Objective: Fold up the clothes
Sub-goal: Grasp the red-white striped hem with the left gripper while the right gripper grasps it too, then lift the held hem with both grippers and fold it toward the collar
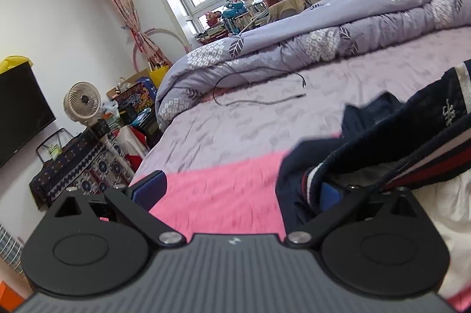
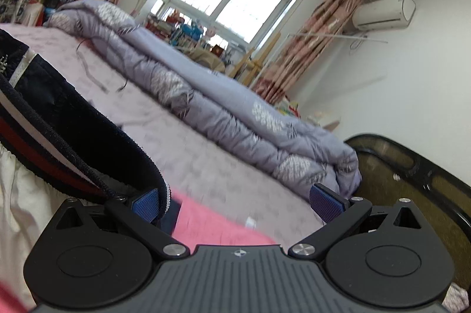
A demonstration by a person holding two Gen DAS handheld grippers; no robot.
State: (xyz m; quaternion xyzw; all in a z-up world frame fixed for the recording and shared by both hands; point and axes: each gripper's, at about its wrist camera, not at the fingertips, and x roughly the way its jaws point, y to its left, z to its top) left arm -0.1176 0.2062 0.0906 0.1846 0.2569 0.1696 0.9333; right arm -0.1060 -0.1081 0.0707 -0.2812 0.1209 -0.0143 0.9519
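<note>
Both wide open: left gripper (image 1: 238, 195), right gripper (image 2: 238, 204). Between them, soft floppy navy jacket (image 1: 397, 142), probably light; best grabbed at striped hem (image 2: 38, 145).

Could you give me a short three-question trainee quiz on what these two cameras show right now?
1. True or false: both tools have their fingers spread wide apart.
2. Which item lies on the bed sheet beside the folded quilt? A) black cable B) shoe C) book
3. Fill in: the navy garment has a waistband striped white and ____.

Key:
1. True: left tool and right tool are both open.
2. A, the black cable.
3. red.
</note>
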